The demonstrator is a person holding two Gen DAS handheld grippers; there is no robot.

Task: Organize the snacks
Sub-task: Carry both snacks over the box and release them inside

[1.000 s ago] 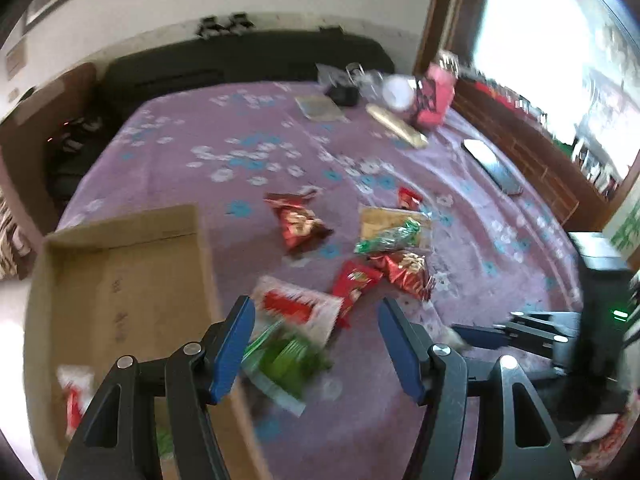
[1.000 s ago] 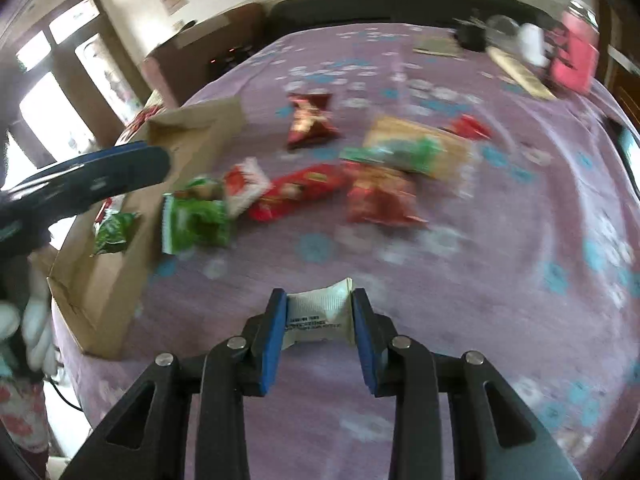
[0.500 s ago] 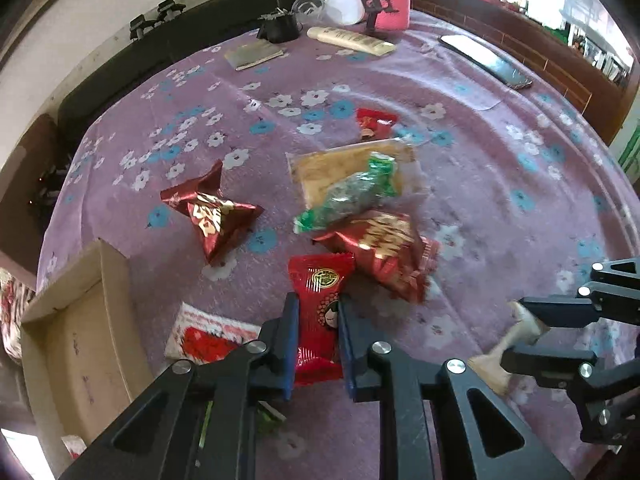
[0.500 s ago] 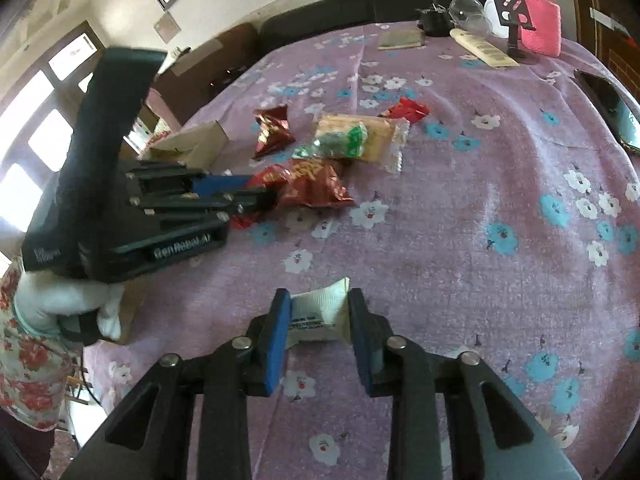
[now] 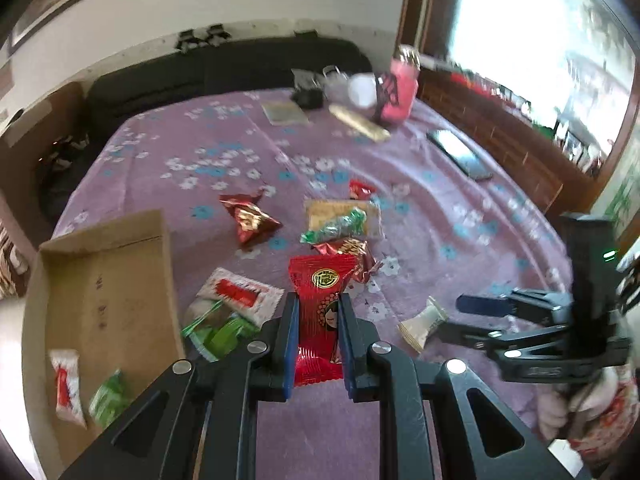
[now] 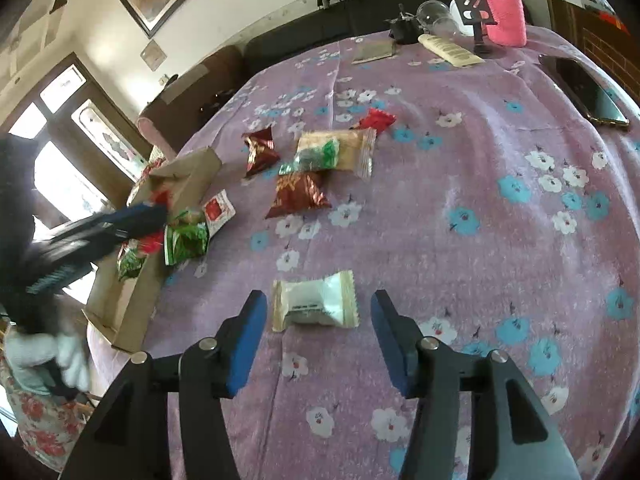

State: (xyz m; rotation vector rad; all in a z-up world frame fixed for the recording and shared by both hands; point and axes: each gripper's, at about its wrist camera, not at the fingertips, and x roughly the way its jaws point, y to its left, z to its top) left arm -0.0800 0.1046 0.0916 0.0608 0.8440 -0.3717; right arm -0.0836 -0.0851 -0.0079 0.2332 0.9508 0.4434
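My left gripper [image 5: 318, 312] is shut on a red snack packet [image 5: 320, 304] and holds it above the purple flowered cloth [image 5: 440, 216]. The open cardboard box [image 5: 104, 280] lies to its left with a white-red packet [image 5: 66, 384] and a green packet [image 5: 108, 400] inside. My right gripper [image 6: 318, 320] is opening; a white wrapped snack [image 6: 314, 302] lies on the cloth between its fingers, touching neither pad. In the right wrist view the left gripper [image 6: 132, 220] is a blur over the box [image 6: 120, 296]. More snacks lie loose mid-cloth: a dark red bag [image 6: 298, 194] and a green packet [image 6: 186, 240].
At the far end stand a pink bottle [image 6: 502, 8], clear cups [image 6: 434, 14], a tube [image 6: 450, 50] and a small booklet [image 6: 374, 52]. A phone [image 6: 584, 92] lies at the right edge. A person's gloved hand [image 6: 44, 360] holds the left tool.
My left gripper closed on the red packet and lifted it off the cloth. My right gripper opened and released the white snack onto the cloth.
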